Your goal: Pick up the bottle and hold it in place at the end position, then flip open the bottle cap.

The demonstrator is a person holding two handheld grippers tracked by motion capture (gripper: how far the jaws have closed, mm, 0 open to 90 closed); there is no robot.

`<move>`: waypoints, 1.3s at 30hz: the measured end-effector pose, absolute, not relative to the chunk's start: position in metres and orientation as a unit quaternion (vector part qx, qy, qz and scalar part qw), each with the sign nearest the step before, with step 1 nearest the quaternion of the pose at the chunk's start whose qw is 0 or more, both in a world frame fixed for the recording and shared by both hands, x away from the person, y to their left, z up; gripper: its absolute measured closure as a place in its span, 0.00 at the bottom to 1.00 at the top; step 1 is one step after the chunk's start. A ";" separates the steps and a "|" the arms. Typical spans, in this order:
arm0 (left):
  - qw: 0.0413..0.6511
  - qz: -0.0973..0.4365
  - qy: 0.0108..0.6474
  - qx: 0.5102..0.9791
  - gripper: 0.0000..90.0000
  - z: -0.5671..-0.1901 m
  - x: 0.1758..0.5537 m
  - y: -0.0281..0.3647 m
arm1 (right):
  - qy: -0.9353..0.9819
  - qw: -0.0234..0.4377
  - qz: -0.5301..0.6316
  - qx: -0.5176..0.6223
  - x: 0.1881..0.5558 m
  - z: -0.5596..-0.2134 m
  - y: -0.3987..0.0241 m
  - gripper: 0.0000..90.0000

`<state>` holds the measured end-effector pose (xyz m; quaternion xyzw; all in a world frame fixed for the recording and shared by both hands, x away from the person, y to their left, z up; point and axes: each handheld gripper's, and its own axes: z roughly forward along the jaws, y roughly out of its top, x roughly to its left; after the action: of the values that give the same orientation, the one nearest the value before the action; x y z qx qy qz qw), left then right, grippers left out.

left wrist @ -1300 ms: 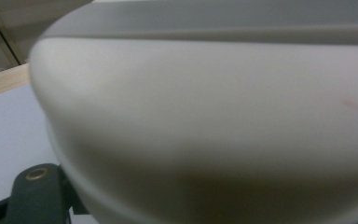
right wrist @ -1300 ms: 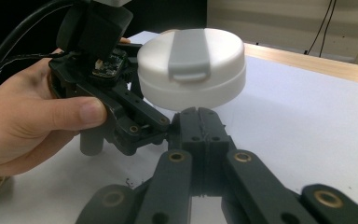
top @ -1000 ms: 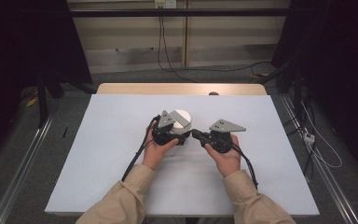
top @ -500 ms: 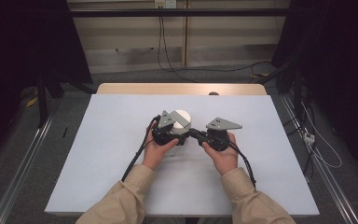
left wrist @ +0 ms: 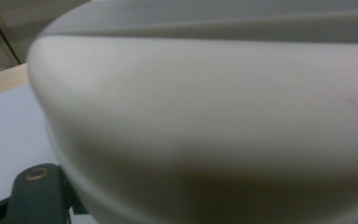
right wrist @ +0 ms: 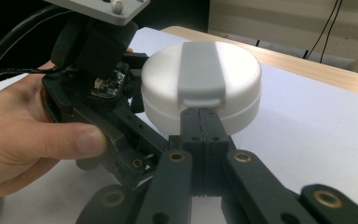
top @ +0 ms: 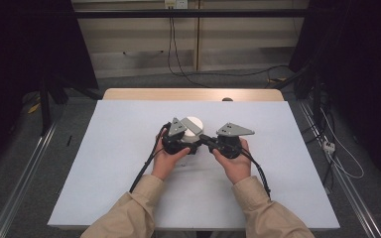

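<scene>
The left gripper (top: 181,141) has its jaws clamped on the round white case (top: 193,127), held just above the table (top: 104,163). The right gripper (right wrist: 200,122), jaws together, presses at its grey latch (right wrist: 200,72); opening probably needs an upward pry next.

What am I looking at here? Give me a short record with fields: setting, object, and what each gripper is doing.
setting: white table, a person seated, a gripper in each hand
object: round white case with a grey strap across its lid
left gripper: shut on the case, holding it at the side
right gripper: jaws shut together, tips at the case's front just under the grey strap's end
case position: near the table's middle, between both grippers
lid: looks closed
</scene>
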<state>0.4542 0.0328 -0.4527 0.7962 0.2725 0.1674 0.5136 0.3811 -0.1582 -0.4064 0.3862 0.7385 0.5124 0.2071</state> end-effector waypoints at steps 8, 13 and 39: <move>0.512 0.168 0.272 0.797 0.21 -0.453 0.454 0.033 | 0.733 0.205 0.520 0.388 0.383 -0.405 -0.158 1.00; 0.512 0.168 0.271 0.798 0.21 -0.452 0.454 0.033 | 0.732 0.206 0.522 0.386 0.384 -0.402 -0.157 1.00; 0.508 0.169 0.278 0.798 0.21 -0.452 0.453 0.032 | 0.732 0.212 0.523 0.381 0.386 -0.394 -0.153 1.00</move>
<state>0.4530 0.0321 -0.4519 0.7978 0.2780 0.1694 0.5075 0.3860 -0.1531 -0.3937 0.3813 0.7322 0.5230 0.2120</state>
